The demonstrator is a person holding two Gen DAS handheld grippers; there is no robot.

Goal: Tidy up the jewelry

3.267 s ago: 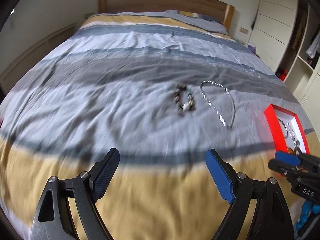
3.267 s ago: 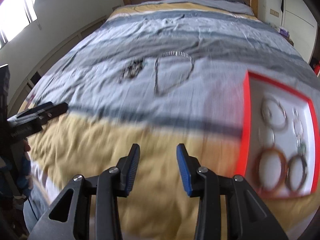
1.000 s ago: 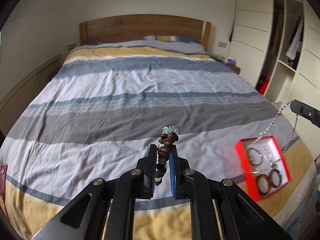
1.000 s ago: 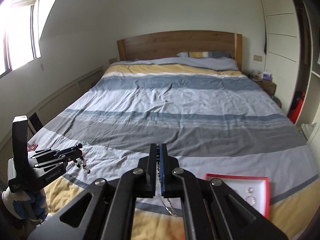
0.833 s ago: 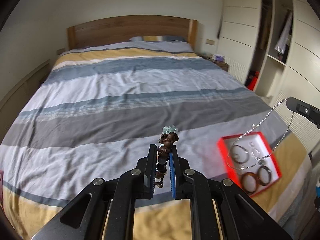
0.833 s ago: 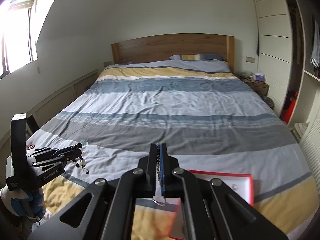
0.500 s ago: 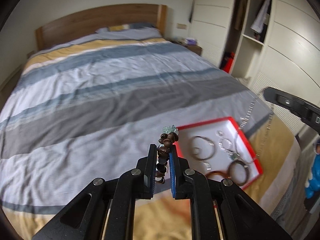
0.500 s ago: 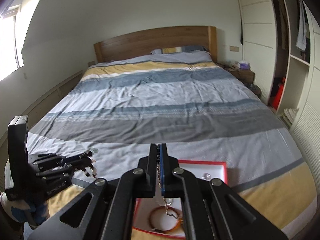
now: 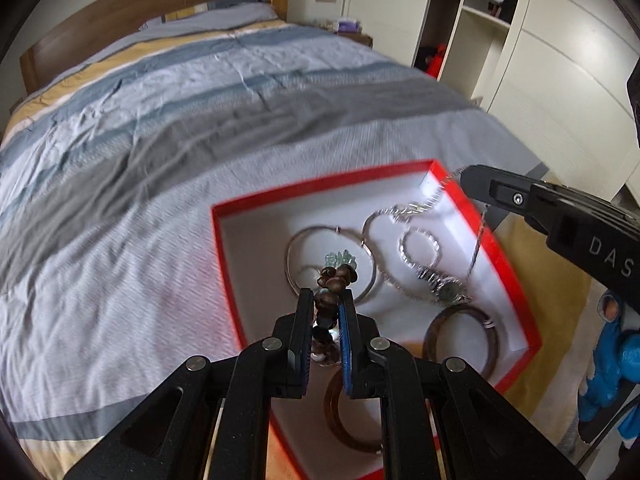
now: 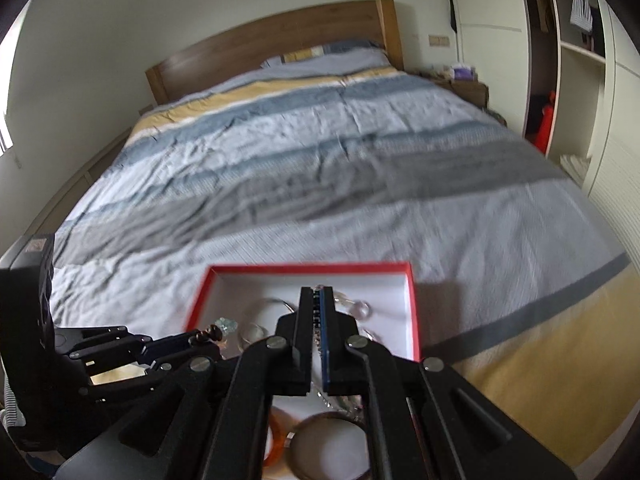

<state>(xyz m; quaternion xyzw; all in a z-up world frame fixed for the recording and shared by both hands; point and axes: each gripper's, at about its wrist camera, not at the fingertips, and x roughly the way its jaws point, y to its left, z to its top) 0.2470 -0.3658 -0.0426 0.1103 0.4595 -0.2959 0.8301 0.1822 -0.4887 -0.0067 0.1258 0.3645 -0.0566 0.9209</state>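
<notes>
My left gripper (image 9: 325, 300) is shut on a brown beaded bracelet (image 9: 335, 276) with pale green chips, held above the near left part of the red jewelry box (image 9: 516, 288). My right gripper (image 10: 317, 298) is shut on a silver chain necklace (image 10: 316, 316), held over the same box (image 10: 412, 312); in the left wrist view the chain (image 9: 476, 240) hangs from the right gripper (image 9: 466, 178) into the box. The left gripper with the bracelet (image 10: 212, 334) also shows at the lower left of the right wrist view. The box holds silver hoops (image 9: 420, 246) and brown bangles (image 9: 460, 340).
The box lies on the near right corner of a bed with a striped grey, blue and yellow cover (image 9: 160, 140). A wooden headboard (image 10: 272, 40) stands at the far end. White wardrobes (image 9: 560, 60) stand to the right of the bed.
Both grippers have moved down and in over the red box, carrying the bracelet and the necklace. The chain now hangs into the box.
</notes>
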